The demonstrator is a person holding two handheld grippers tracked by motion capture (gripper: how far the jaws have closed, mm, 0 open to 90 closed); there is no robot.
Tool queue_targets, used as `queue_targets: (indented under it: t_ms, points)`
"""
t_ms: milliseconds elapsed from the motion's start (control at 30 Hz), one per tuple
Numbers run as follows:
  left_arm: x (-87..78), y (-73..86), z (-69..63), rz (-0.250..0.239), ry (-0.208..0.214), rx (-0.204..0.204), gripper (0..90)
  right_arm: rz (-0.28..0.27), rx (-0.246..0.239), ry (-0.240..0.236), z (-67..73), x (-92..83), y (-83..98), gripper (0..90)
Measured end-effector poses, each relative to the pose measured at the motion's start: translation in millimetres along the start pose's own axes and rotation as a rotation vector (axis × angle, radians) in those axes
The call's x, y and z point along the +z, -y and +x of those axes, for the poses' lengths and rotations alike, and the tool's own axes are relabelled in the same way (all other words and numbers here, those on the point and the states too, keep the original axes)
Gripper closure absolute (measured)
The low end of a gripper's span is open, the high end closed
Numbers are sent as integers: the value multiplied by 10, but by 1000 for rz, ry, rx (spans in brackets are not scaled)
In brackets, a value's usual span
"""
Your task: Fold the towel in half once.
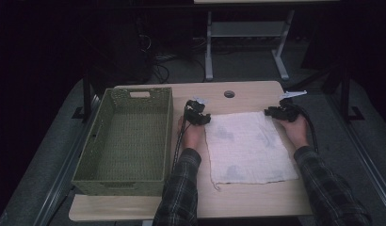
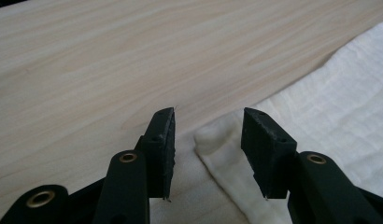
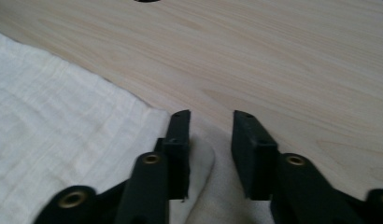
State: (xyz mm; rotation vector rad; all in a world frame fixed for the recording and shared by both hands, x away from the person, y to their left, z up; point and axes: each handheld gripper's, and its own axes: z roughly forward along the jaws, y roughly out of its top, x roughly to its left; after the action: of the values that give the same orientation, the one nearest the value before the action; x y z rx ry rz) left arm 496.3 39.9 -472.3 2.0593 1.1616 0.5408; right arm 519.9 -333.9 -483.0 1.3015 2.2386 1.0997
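The white cloth point(image 1: 247, 147) lies flat on the right half of the tabletop point(image 1: 238, 200), its near edge close to the tabletop's front edge and a green basket point(image 1: 127, 141) just beside it on the left. The step in hand looks like taking hold of the cloth's two far corners. The left hand-held gripper point(image 2: 208, 135) has its jaws apart around the far left corner, not pinching. The right hand-held gripper point(image 3: 210, 140) also stands parted over the far right corner, with cloth between the jaws. Next, both likely need to squeeze shut on the corners before lifting or folding toward the front edge
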Motion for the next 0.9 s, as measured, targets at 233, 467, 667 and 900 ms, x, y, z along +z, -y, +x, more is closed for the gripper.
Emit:
queue_targets:
  t_ms: [233, 467, 667, 900]
  points:
    - [40, 22, 23, 3, 12, -4, 560, 6, -1, -14, 8, -18, 15, 834]
    - [67, -4, 28, 1, 47, 5, 663, 7, 6, -15, 11, -21, 19, 865]
    - [61, -40, 35, 26, 59, 3, 857, 19, 28, -19, -5, -28, 9, 876]
    - [-96, -136, 44, -30, 38, -26, 858, -4, 22, -24, -30, -171, -52, 876]
